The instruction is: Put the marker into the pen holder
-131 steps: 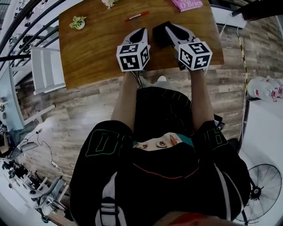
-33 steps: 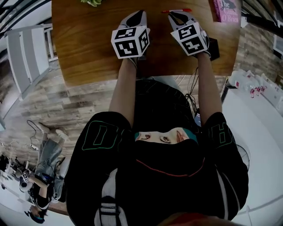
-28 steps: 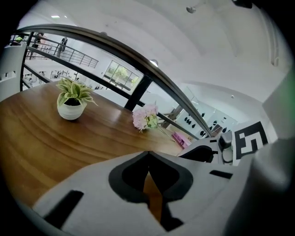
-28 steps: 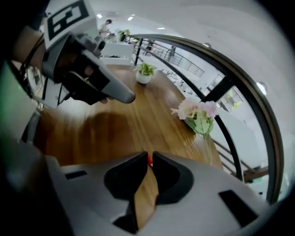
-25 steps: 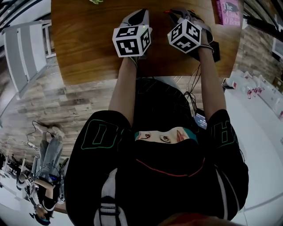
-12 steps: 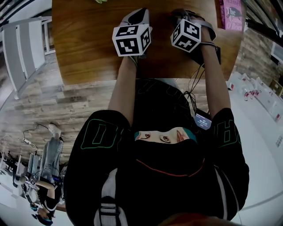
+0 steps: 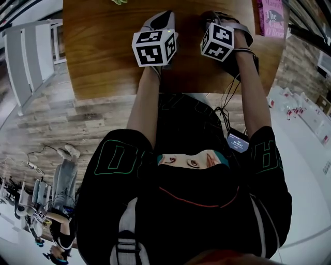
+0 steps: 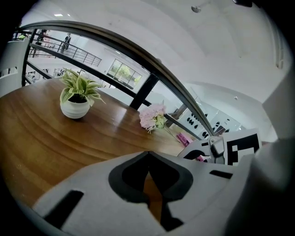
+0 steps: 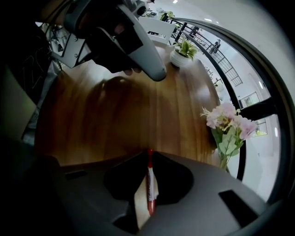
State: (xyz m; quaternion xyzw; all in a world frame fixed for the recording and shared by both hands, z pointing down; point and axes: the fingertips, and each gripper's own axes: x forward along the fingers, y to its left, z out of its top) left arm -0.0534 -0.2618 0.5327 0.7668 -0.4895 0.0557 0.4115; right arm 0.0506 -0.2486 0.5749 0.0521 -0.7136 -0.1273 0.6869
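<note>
A red marker (image 9: 149,186) stands pinched between the jaws of my right gripper (image 9: 148,156), red cap pointing forward. In the head view the right gripper (image 7: 208,17) is rolled on its side over the far part of the wooden table (image 7: 103,57), and the marker is hidden there. The black pen holder (image 7: 253,61) sits by the table's near right edge, partly under my right forearm. My left gripper (image 7: 162,18) rests to the left, shut with nothing in it (image 8: 148,156).
A potted plant (image 8: 76,102) and a pink flower bunch (image 8: 152,117) stand at the far side of the table. A pink book (image 7: 272,15) lies at the far right. The left gripper (image 9: 133,44) hangs just beside the right one.
The marker lay on the table ahead of the right gripper 1.3 s ago. The right gripper has since rolled onto its side and shut on it. The left gripper stayed put.
</note>
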